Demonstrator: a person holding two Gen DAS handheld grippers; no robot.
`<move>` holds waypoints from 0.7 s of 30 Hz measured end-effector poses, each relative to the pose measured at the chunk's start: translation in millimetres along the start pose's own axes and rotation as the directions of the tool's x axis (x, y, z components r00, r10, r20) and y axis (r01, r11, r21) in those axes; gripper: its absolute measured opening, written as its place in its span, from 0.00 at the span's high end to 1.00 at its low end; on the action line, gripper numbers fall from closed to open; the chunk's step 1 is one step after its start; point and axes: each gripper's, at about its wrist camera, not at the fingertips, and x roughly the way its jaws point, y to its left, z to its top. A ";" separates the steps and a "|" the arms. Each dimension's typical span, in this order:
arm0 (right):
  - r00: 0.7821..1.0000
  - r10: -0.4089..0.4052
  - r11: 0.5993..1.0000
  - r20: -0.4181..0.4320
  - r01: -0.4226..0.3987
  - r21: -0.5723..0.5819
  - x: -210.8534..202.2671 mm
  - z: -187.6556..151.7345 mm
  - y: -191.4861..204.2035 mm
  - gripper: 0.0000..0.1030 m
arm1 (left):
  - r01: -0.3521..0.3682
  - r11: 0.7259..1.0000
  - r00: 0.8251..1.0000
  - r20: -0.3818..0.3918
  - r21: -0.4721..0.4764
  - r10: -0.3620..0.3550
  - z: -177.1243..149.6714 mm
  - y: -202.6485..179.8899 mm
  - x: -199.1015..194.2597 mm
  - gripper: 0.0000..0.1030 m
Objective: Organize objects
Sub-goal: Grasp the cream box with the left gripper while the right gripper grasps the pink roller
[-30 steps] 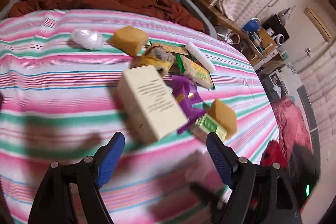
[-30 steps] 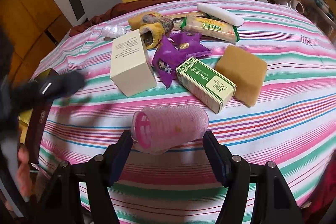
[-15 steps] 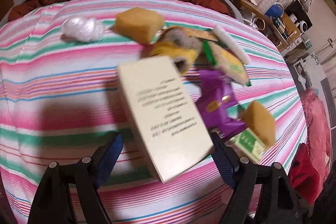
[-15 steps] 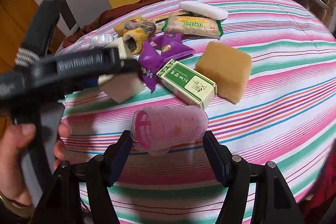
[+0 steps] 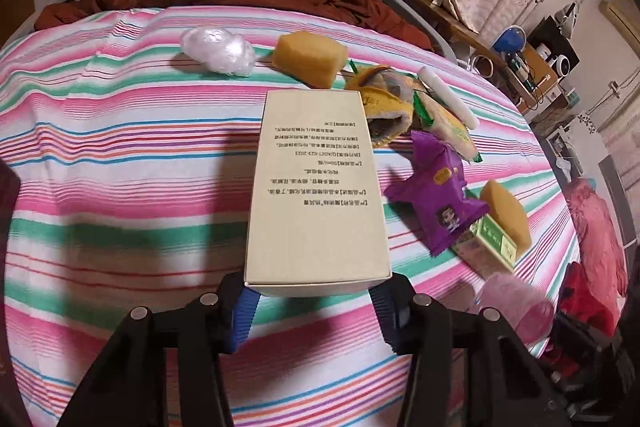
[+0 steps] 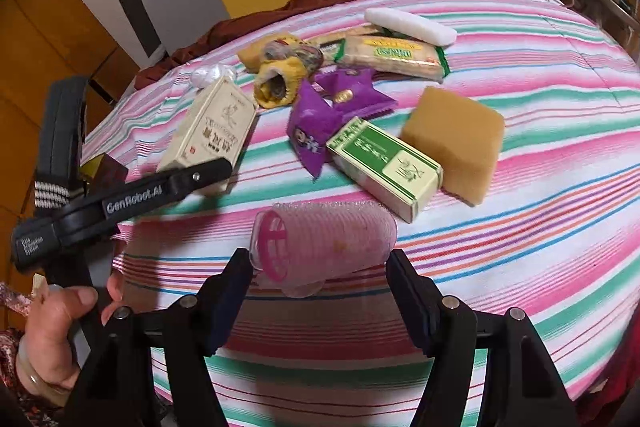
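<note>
A cream box with printed text lies on the striped cloth. My left gripper has its blue pads on both sides of the box's near end, shut on it; it also shows in the right wrist view, with the left gripper's black body at it. My right gripper is shut on a pink hair roller, held just above the cloth.
On the cloth lie purple snack packets, a green box, two yellow sponges, a yellow sock bundle, a cracker packet, a white foam stick and a plastic wad. A dark box is at left.
My left gripper moved in onto the cream box and closed on its near end. My right gripper kept holding the pink roller, nearly still.
</note>
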 end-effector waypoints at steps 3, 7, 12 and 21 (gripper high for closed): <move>0.999 0.025 1.000 0.023 -0.025 -0.010 -3.2 0.0 4.5 0.33 | 0.012 1.000 1.000 0.019 -0.028 -0.012 -9.2 10.3 -10.3 0.51; 0.998 0.041 0.999 0.048 -0.040 -0.028 -6.3 0.6 9.5 0.33 | 0.018 1.000 0.998 0.060 -0.025 -0.016 -23.6 18.8 -30.1 0.51; 0.996 0.057 0.997 0.065 -0.054 -0.046 -6.8 -1.2 15.6 0.33 | 0.028 1.000 0.992 0.124 0.007 -0.029 -36.3 27.6 -60.6 0.51; 0.991 0.088 0.988 0.098 -0.074 -0.133 -5.7 -9.0 35.6 0.33 | 0.004 1.000 0.973 0.232 -0.018 0.000 -60.9 67.3 -128.7 0.51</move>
